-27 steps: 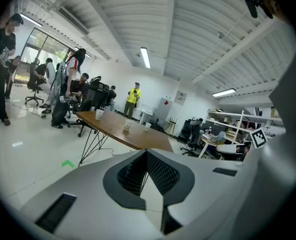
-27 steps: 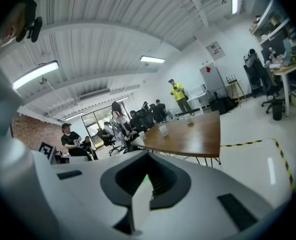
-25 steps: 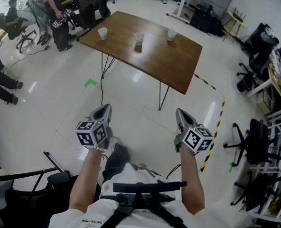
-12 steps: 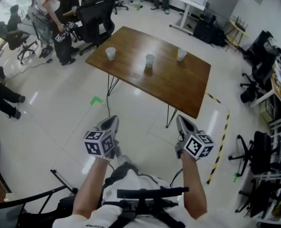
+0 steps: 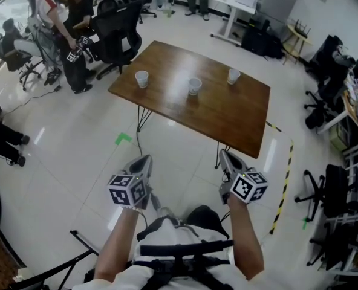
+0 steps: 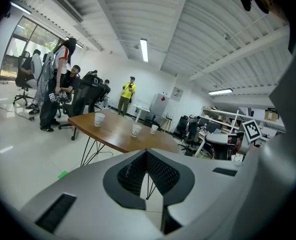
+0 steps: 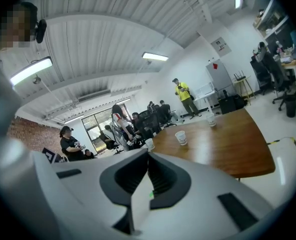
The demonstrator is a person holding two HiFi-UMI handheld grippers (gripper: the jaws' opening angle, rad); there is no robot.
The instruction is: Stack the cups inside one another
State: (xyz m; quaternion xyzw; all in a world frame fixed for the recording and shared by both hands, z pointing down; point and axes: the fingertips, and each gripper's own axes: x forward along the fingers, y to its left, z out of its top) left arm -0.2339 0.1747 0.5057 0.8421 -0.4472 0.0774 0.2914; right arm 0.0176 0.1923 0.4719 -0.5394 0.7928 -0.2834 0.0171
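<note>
Three white paper cups stand in a row on the brown wooden table [image 5: 227, 110]: a left cup [image 5: 142, 78], a middle cup [image 5: 195, 86] and a right cup [image 5: 233, 75]. Both grippers hover over the floor, well short of the table's near edge. My left gripper [image 5: 144, 159] has its tips together and holds nothing. On my right gripper [image 5: 224, 154] the jaws are just opening, tips still nearly touching, with nothing between them. The left gripper view shows the cups [image 6: 136, 130] far ahead, as does the right gripper view [image 7: 181, 137].
Several people and black office chairs [image 5: 115, 23] sit beyond the table's far left corner. More chairs [image 5: 327, 189] and shelves line the right side. Yellow-black tape [image 5: 282, 174] runs along the floor right of the table, and a green mark [image 5: 123, 138] lies left of its legs.
Both grippers have advanced together across the floor toward the table, which now sits closer and lower in the head view. The cups have not moved.
</note>
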